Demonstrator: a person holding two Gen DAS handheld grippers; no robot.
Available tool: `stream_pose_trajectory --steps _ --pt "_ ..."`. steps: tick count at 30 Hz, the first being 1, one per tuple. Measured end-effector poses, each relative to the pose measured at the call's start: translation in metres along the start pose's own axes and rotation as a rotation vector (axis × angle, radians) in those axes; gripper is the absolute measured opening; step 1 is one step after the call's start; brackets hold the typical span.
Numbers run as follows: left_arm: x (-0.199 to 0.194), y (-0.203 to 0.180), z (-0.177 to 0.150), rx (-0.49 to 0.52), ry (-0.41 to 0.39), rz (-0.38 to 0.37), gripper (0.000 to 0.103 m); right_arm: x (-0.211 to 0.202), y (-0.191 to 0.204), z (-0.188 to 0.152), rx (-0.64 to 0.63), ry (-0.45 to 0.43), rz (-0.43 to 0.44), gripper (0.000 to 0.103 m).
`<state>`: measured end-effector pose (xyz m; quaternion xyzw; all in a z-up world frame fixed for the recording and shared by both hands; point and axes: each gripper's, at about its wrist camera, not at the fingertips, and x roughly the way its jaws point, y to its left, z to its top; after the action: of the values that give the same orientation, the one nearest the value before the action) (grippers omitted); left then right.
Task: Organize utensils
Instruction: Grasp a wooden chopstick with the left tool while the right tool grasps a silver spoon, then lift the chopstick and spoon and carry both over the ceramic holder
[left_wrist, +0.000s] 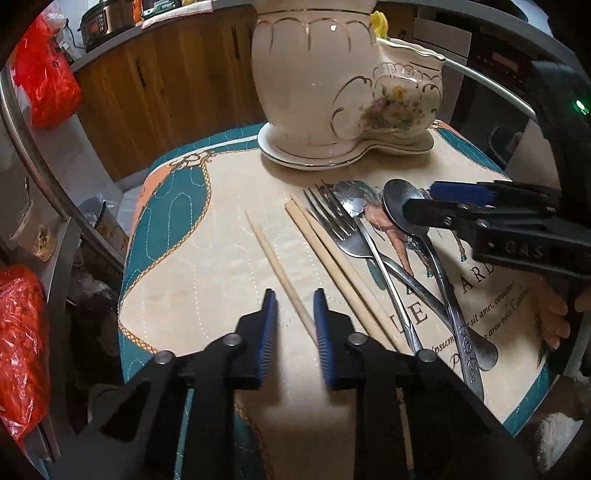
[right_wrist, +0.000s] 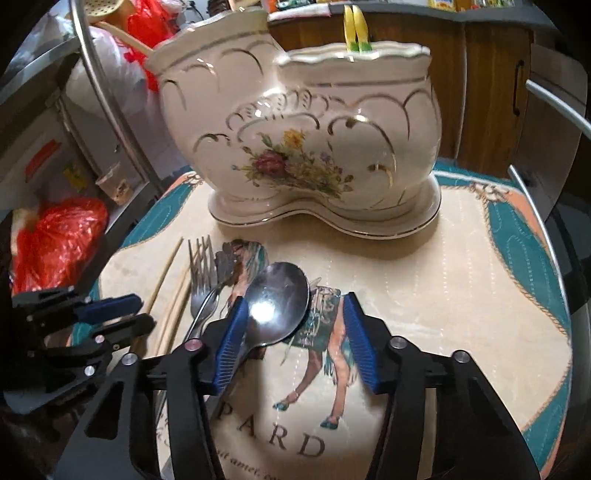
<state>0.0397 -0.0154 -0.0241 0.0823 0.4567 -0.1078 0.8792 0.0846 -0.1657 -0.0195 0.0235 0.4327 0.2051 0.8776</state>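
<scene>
Left wrist view: the left gripper (left_wrist: 294, 301) points down at a lone chopstick (left_wrist: 280, 275) that runs between its blue pads (left_wrist: 271, 317). The jaws stand narrow, yet a sliver of gap shows on either side of the stick — no firm grip is visible. Just right of those fingers lie a chopstick pair (left_wrist: 332, 258), two forks (left_wrist: 340, 229) and crossed spoon handles (left_wrist: 458, 325), a crowded heap close to the right pad. Beyond the fingertips stands the ceramic utensil holder (left_wrist: 325, 92), well apart, with bare quilted mat (left_wrist: 207, 266) between and to the left, up to the teal border.

Right wrist view: the right gripper (right_wrist: 295, 299) is about half open, and the large spoon (right_wrist: 277, 299) lies between its fingers, its neck against the left pad (right_wrist: 231, 343); the right pad (right_wrist: 360, 339) stands clear of it. Ahead of the fingertips rises the holder (right_wrist: 303, 147) — two yellow sticks (right_wrist: 354, 26) poke from its nearer compartment. Right of the fingers the mat (right_wrist: 461, 295) lies open.
</scene>
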Motion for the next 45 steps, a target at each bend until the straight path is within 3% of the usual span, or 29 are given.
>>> stream_pose_trajectory --steps 2,7,11,19,24,45 --pt "0.001 -0.002 0.0 0.017 -0.007 0.006 0.013 0.003 0.003 0.002 -0.011 0.005 -0.006 0.046" --pt "0.001 -0.004 0.001 0.023 -0.017 0.01 0.01 0.005 -0.001 0.003 0.009 0.011 -0.008 0.013" --pt "0.002 -0.001 0.001 0.02 -0.026 0.002 0.008 0.0 -0.008 0.003 0.053 0.005 0.037 0.006" --pt "0.002 0.01 0.0 -0.023 -0.03 -0.034 0.005 -0.033 -0.012 0.004 0.074 -0.075 0.098 0.003" --pt "-0.012 0.019 0.002 -0.054 -0.094 -0.064 0.005 -0.059 -0.011 0.005 0.069 -0.147 0.129 0.002" --pt "-0.072 0.05 0.014 -0.16 -0.362 -0.073 0.005 -0.15 -0.007 0.009 -0.027 -0.543 0.005 0.002"
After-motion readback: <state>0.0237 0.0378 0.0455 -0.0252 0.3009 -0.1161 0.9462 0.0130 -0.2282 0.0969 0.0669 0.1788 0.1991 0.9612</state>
